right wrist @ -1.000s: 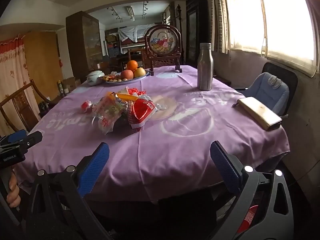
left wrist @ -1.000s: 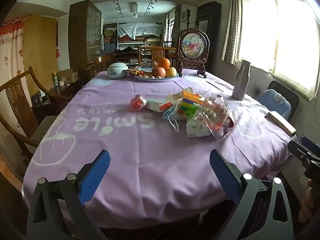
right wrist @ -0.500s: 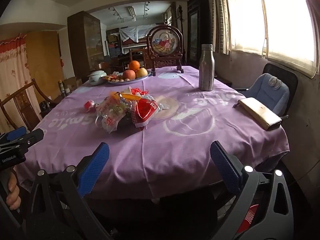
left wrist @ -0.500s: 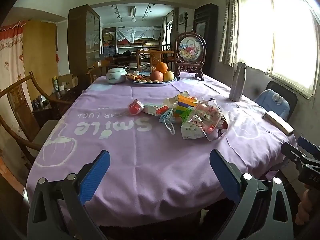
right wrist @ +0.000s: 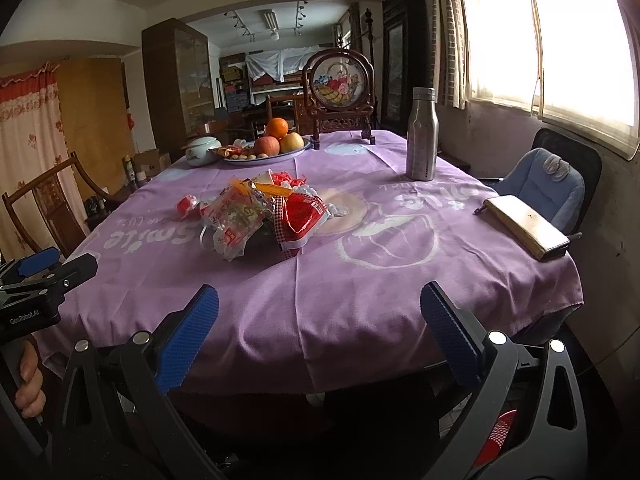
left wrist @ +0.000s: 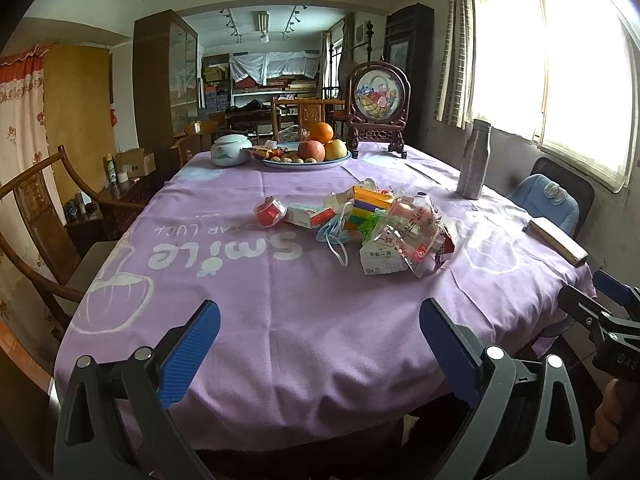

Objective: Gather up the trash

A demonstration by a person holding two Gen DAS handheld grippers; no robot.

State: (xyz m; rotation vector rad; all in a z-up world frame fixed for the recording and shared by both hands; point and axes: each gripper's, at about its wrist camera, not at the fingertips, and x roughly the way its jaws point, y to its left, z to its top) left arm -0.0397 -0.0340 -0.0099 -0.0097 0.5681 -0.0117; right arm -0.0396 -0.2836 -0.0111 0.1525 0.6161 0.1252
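Both claws hanging wide at table's (left wrist: 280, 320) near edge, holding nothing: left claw (left wrist: 320, 344), right claw (right wrist: 320, 332). Trash (left wrist: 384, 228) sitting heaped mid-table, well beyond both. Bottle (right wrist: 421, 136) standing toward window side.

A steel bottle (right wrist: 421, 136) stands near the window side, a fruit plate (left wrist: 306, 160) and framed screen (left wrist: 378, 110) sit farther back.

Home dining rm: clothed table (left wrist: 248, 280), fruit plate (left wrist: 308, 162), wooden chairs (left wrist: 44, 216), cabinet (left wrist: 164, 92).
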